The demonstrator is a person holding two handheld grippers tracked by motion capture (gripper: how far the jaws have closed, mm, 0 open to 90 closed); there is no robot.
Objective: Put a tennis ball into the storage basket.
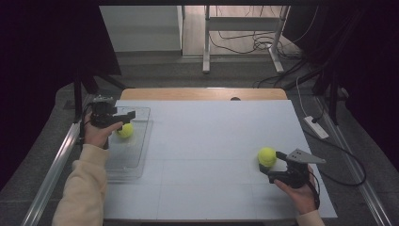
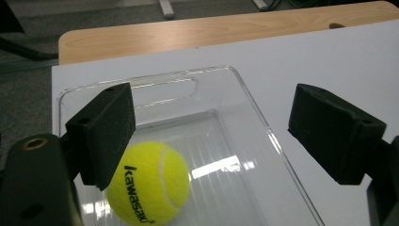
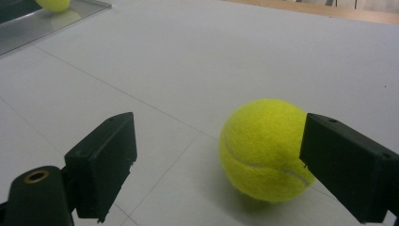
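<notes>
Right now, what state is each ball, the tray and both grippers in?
Tennis ball in tray: resting on the tray floor, released, "kawasaki" print showing.
Tennis ball on table: on the white surface, between the right fingers, not clamped.
Clear tray: upright, holding one ball.
Left gripper: open, above the tray.
Right gripper: open.

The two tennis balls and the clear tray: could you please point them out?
Ball in tray [image 2: 148,183], left gripper view, its front.
Ball on table [image 3: 261,148], right gripper view, its middle.
Clear tray [image 2: 263,127], left gripper view, its right rim.

Dim room, bright white table [image 1: 211,141] – glare (perhaps overhead light) on the clear tray [image 2: 254,117]; edges dark.
</notes>
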